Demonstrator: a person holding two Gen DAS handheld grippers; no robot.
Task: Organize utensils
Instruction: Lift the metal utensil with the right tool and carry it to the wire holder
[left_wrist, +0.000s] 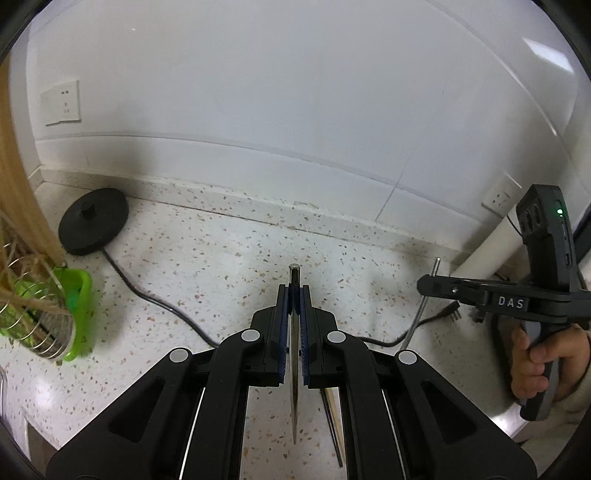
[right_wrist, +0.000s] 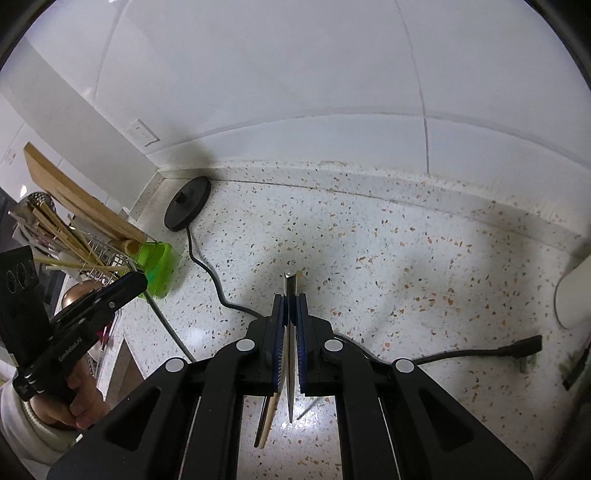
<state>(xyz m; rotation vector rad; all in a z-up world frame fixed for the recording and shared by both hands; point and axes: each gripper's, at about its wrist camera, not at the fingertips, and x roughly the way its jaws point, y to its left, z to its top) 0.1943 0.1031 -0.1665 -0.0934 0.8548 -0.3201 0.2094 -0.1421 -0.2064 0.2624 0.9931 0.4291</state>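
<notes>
Left gripper (left_wrist: 294, 295) clenched on a metal chopstick (left_wrist: 294, 354), long axis running along the fingers. Right gripper (right_wrist: 290, 302) likewise clamps a metal utensil (right_wrist: 290, 365) (a wooden chopstick (right_wrist: 266, 421) seems pinched alongside). Utensil rack (right_wrist: 107, 254), with its green tray (right_wrist: 159, 266), lies left of both; the left hand is nearer, judging by the rack's closeness in its view.

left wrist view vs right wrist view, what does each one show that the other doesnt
Only the left wrist view shows the right gripper from the side, shut on a thin metal rod. Only the right wrist view shows the wooden board, the chopsticks in the wire rack and the left gripper from outside. Both show the black round base with its cord, the green tray and the speckled counter.
</notes>
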